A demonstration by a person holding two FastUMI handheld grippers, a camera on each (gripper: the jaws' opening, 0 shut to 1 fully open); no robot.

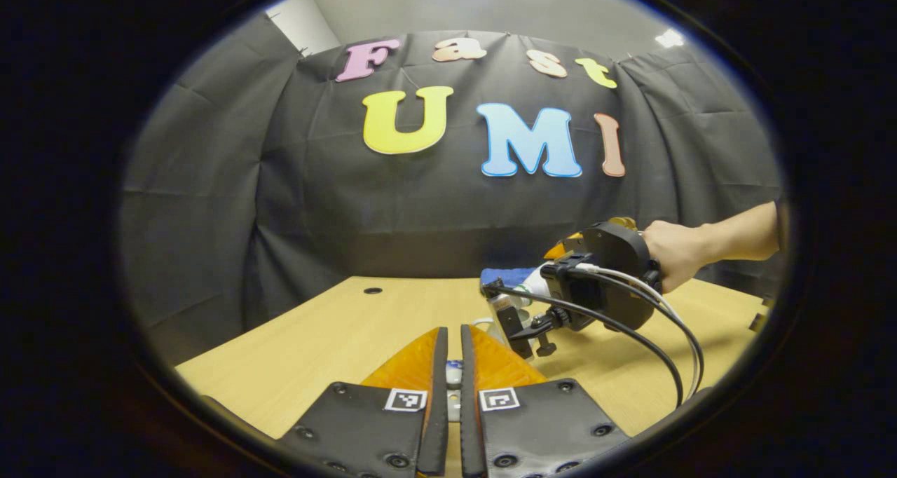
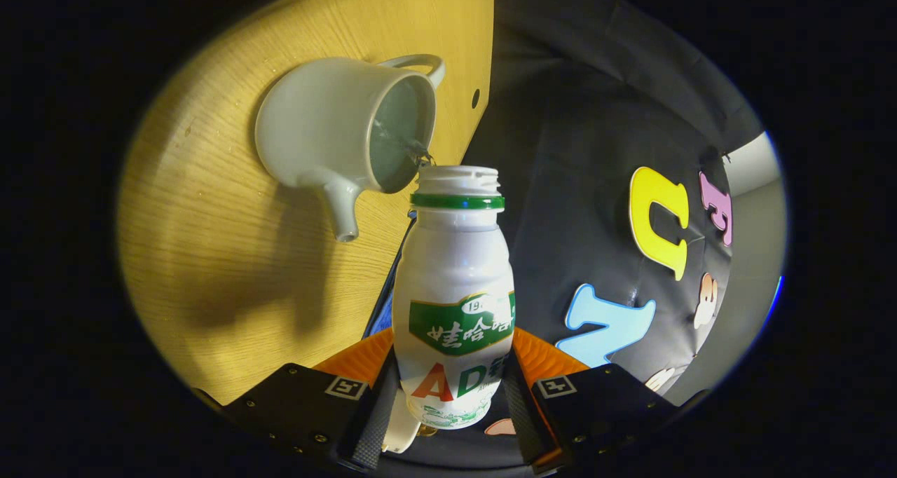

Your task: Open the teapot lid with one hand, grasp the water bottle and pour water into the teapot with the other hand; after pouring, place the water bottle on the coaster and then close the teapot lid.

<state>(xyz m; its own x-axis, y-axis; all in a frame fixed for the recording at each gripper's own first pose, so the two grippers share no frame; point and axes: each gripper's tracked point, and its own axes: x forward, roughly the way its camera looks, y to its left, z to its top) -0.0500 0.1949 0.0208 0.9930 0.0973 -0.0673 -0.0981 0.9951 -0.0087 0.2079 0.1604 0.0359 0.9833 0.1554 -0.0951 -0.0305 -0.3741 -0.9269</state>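
**Mid-pour: bottle tipped over the open teapot**

The right tongs (image 2: 448, 394) are clamped on the body of the water bottle (image 2: 454, 303), one finger on each side, and it's tipped so its uncapped mouth sits right at the rim of the white teapot (image 2: 329, 127) on the wooden table (image 2: 210, 254). A thin stream looks to be running in, so I'd call this the pouring step.

The left tongs (image 1: 448, 366) are nearly closed, with something small and pale caught between the fingers. Probably the teapot lid held clear of the opening, but it's too hidden to tell for sure.
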